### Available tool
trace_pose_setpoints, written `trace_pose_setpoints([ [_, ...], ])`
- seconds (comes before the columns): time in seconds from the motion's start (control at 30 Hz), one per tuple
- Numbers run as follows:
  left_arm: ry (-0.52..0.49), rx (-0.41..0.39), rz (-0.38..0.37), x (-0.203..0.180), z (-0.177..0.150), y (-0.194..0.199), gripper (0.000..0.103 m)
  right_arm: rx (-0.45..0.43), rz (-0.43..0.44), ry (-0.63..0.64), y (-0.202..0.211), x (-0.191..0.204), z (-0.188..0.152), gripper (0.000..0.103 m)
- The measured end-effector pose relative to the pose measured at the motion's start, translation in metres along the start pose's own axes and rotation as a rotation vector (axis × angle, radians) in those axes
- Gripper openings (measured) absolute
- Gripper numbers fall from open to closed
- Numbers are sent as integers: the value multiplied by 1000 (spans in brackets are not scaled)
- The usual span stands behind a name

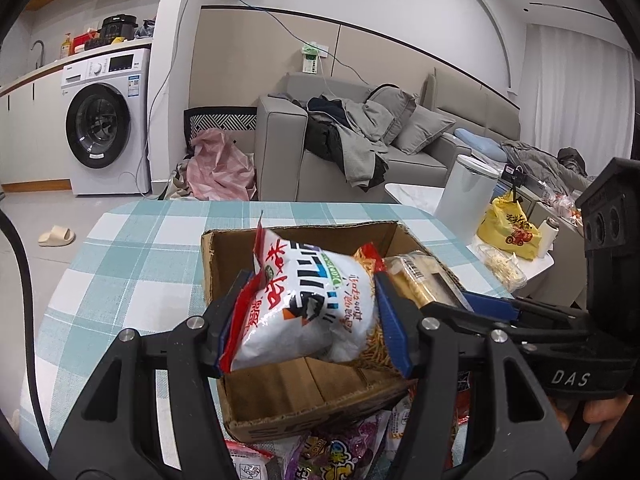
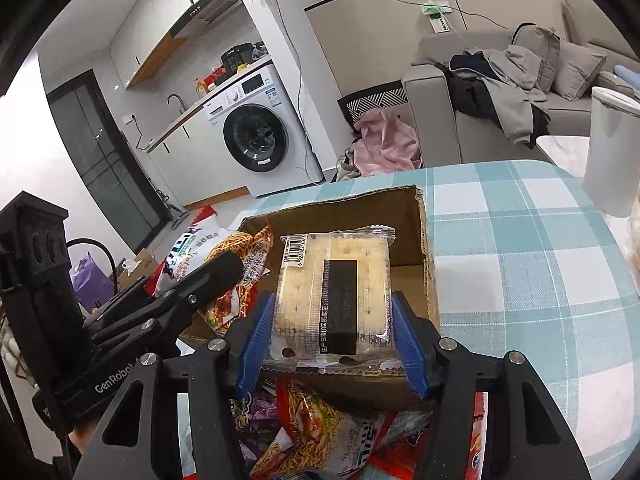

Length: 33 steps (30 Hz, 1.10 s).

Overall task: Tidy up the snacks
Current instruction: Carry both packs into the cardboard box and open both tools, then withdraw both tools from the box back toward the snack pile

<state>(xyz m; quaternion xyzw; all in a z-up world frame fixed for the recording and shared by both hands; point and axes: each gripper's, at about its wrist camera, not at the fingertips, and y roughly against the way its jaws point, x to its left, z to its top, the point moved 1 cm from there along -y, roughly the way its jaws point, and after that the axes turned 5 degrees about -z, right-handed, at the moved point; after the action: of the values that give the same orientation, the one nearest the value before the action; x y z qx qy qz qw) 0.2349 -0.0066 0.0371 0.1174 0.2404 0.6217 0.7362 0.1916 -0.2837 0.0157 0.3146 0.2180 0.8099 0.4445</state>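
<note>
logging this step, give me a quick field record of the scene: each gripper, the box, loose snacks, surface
left gripper: shut on white noodle snack bag, over the box
right gripper: shut on clear cracker pack, over the box
cardboard box: open, floor bare where visible
loose snacks: piled in front of the box
surface: checked tablecloth

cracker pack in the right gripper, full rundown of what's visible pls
The cracker pack is a flat rectangular block of pale crackers in clear, glossy plastic wrap, with a barcode at its top left corner and a black label strip down its middle. It looks sealed and undamaged. The right hand-held gripper is shut on it, its blue pads pressing the pack's two long sides near the lower end. It is held tilted above the open cardboard box, not resting on it as far as can be seen. Nothing else visibly touches it.
</note>
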Motion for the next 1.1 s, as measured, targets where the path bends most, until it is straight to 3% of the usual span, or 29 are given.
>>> trace_pose_setpoints([
  [0.1, -3, -4, 5, 2, 0, -3, 56, -4, 0, 3, -1, 0, 1, 58],
  [0.2, -11, 15, 16, 3, -2, -9, 48, -2, 1, -7, -3, -3, 1, 58],
  [0.47, -33, 94, 31, 5, -19, -24, 48, 2, -2, -14, -2, -2, -1, 58],
  [0.67, -105, 114, 82, 5, -25, -27, 48, 2, -8, -24, -2, 0, -4, 58],
  [0.9, -97, 118, 62, 12, -23, -27, 45, 27, 21, -55, 2, 1, -7, 59],
  [1.0, -96, 115, 45, 11, -23, -22, 46, 9, -19, -12, 5, 5, -8, 60],
  [1.1, -101, 123, 37, 9, -23, -15, 58, -14, -24, 14, 11, 10, -10, 71],
])
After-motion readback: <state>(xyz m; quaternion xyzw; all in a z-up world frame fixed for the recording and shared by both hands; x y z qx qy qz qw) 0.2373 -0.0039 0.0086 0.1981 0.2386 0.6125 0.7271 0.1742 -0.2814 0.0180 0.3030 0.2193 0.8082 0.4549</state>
